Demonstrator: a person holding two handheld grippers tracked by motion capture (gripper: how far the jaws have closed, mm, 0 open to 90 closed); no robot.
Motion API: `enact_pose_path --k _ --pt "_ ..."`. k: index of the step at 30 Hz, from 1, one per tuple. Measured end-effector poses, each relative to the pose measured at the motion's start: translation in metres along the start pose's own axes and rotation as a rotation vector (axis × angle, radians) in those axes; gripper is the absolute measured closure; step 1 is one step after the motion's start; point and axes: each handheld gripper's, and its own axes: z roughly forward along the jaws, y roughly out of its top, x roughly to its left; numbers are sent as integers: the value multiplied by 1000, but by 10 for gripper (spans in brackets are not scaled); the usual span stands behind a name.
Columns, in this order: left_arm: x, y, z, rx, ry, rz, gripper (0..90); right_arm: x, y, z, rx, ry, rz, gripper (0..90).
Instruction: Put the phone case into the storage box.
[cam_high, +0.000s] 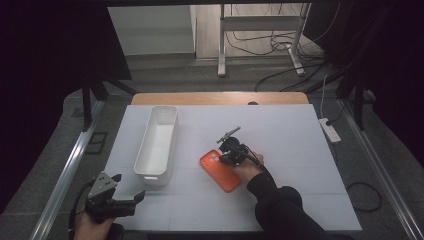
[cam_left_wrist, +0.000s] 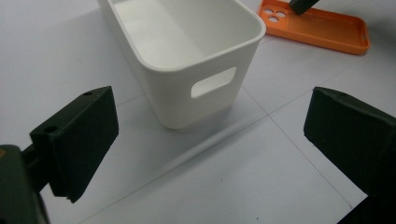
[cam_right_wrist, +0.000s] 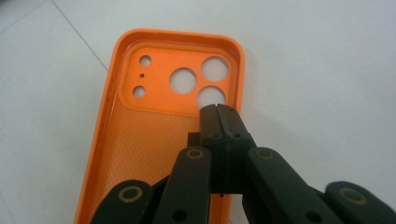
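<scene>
The right gripper (cam_right_wrist: 218, 108), jaws pressed together with nothing between them, covers the lower middle of the orange phone case (cam_right_wrist: 154, 98); whether the tips touch it cannot be told. The case lies open side up on the white table (cam_high: 290, 150), just right of the white bin (cam_high: 156, 145). The left gripper (cam_left_wrist: 210, 140) stands spread near the bin's end. Cables cross the floor beyond.
</scene>
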Motion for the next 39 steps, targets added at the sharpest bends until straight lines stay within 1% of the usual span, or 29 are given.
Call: enact_pose_path --k 4,7,9,10,12,16,19,21,25,26,27,28,30,34,35,39 --pt "0 0 0 1 0 1 41 -6 -4 -4 3 -19 15 894" --pt "0 0 0 2 1 3 41 -8 -6 -4 0 -16 27 894" --pt "0 0 0 1 1 2 41 -7 -6 -4 -1 -13 27 894" --pt "0 0 0 1 1 2 41 -6 -5 -5 0 -18 18 893" --pt "0 0 0 1 1 2 41 -6 -5 -7 -10 -16 16 881" --pt "0 0 0 1 0 2 41 -7 -4 -16 -34 -5 27 747" --pt "-1 0 0 2 1 7 42 -8 -4 -23 -51 -12 36 622" --pt "-1 0 0 3 2 7 42 -9 -4 -29 -67 -16 38 520" --pt "-1 0 0 3 2 6 42 -10 -4 -38 -84 -27 23 311" --pt "-1 0 0 3 2 6 42 -10 -4 -38 -84 -27 23 311" --pt "-1 0 0 3 2 6 42 -10 -5 -40 -78 -39 15 232" --pt "-1 0 0 3 2 7 42 -9 -5 -42 -75 -51 3 179" --pt "-1 0 0 4 1 8 42 -8 -6 -45 -73 -57 -1 130" --pt "-1 0 0 4 1 8 42 -10 -9 -50 -64 -23 25 48" --pt "-1 0 0 4 1 8 42 -10 -10 -51 -59 -23 26 23" --pt "-1 1 0 4 2 8 42 -11 -14 -54 -42 -30 35 0"
